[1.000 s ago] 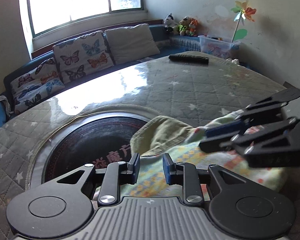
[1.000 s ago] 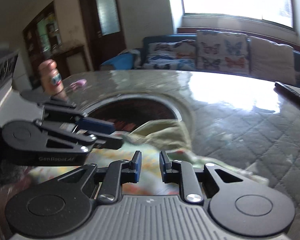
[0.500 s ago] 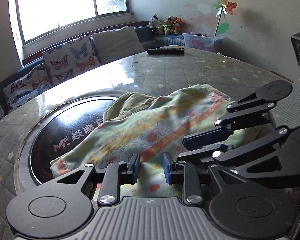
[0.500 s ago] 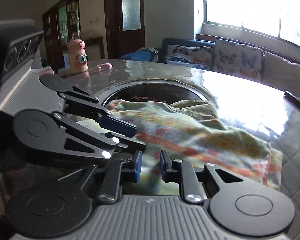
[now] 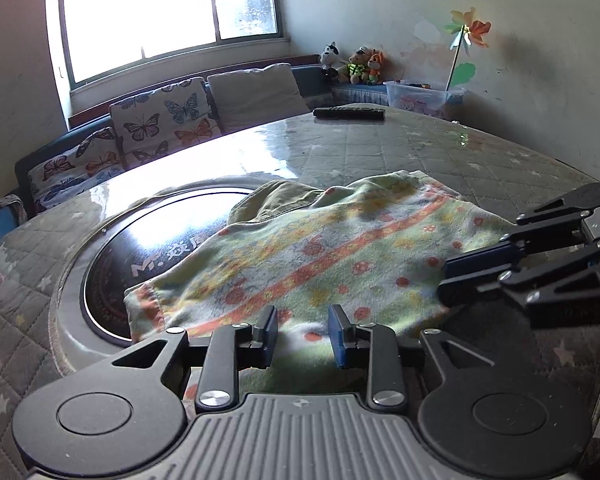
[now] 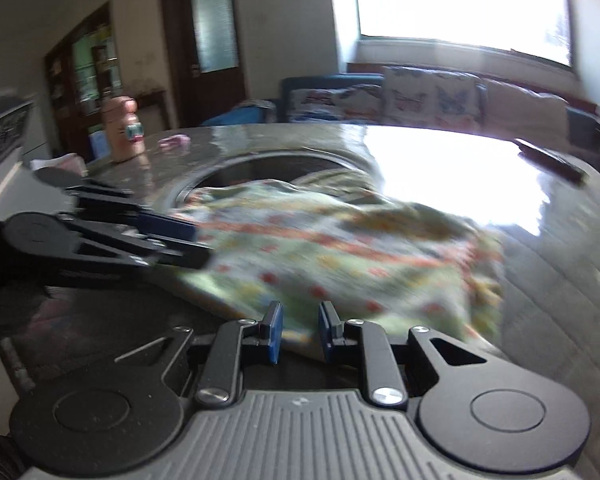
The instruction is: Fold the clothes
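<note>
The flowered garment [image 5: 320, 264] lies mid-frame on the bench [image 5: 400, 152], lapping the dark round inset [image 5: 112, 280], soft, rumpled and unevenly doubled. We judge a fold half-made; next we must pinch its near hem. Our left tongs [image 5: 302, 334] and right tongs [image 6: 299, 330] stand spread, empty.

Left gripper [image 5: 302, 334] low over the near edge of the garment [image 5: 320, 256], jaws apart, cloth showing in the gap, nothing pinched. Right gripper [image 6: 299, 332] likewise at the garment's near edge, jaws apart with a narrower gap, view blurred. Each reaching in from the other's side, fingers [image 5: 476, 258] level above the garment, pointing inward.
</note>
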Demonstrator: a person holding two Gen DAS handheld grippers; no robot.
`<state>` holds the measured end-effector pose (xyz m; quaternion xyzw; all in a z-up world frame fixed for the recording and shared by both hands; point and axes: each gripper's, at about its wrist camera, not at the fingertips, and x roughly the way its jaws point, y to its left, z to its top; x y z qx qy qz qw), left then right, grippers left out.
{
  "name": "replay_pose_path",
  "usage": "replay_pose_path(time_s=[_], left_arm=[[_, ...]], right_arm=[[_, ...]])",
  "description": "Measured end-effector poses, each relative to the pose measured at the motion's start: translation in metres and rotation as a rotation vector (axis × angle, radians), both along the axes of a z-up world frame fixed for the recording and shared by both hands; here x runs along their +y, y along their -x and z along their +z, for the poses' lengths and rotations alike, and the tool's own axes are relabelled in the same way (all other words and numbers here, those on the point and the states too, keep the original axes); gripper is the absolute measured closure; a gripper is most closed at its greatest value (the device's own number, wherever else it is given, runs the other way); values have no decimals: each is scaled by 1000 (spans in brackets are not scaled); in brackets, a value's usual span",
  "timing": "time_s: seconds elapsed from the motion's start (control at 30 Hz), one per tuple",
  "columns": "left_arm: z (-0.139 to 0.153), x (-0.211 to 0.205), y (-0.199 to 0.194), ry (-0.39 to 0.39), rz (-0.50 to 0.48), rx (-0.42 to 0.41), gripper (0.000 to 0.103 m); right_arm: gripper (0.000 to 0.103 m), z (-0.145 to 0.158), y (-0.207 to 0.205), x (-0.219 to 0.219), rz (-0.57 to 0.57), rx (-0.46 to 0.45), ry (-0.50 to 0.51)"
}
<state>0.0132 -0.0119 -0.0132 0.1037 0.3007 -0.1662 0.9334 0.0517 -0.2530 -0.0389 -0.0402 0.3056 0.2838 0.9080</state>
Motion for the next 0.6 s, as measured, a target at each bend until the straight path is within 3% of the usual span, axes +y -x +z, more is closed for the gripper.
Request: replay_pose_path(time_s=[0.27,0.43,0.53,0.6], left_arm=[[3,20,10,14,69,5,71],[3,30,11,30,104,14,71],[4,33,10,32,119,16,70],[4,36,9,33,131,18,70]], right_arm=[[86,2,3,-38,-144,3,18],[85,11,-5,-33,-160,-41,0],[85,3,-20,-29,-179,-16,-13],[91,-4,-25,-32,-204,9,1]])
